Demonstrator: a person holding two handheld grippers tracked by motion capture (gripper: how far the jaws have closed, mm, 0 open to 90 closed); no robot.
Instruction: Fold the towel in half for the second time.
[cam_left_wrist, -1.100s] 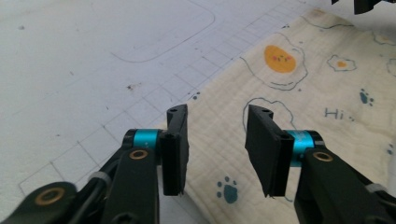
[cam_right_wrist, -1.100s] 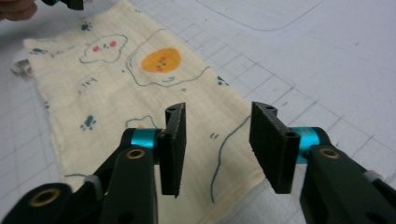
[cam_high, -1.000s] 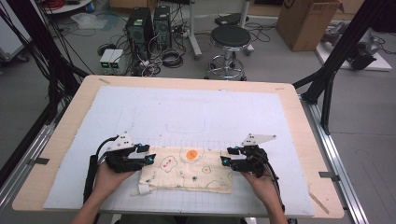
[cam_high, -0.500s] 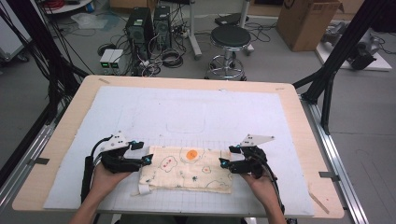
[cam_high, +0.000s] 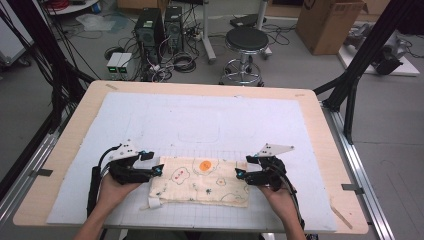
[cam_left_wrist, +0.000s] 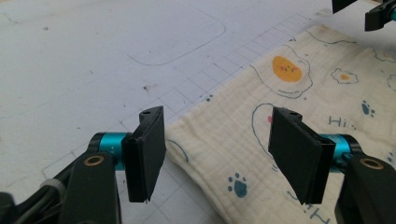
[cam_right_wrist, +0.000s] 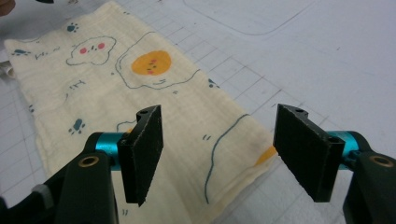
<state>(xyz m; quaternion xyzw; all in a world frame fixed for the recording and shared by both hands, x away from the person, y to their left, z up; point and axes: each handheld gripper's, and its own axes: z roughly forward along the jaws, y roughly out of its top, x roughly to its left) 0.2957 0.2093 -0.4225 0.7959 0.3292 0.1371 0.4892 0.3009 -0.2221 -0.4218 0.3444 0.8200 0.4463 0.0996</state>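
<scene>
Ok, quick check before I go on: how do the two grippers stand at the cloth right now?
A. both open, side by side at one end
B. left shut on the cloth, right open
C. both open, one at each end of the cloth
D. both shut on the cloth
C: the left gripper and the right gripper both show parted jaws, one at each short end of the cream printed cloth lying flat.

Lab, computer towers (cam_high: 159, 27), floor cables (cam_high: 182, 57)

Soft crinkled cotton cloth (cam_high: 200, 181) on matt white gridded mat (cam_high: 200, 120)
</scene>
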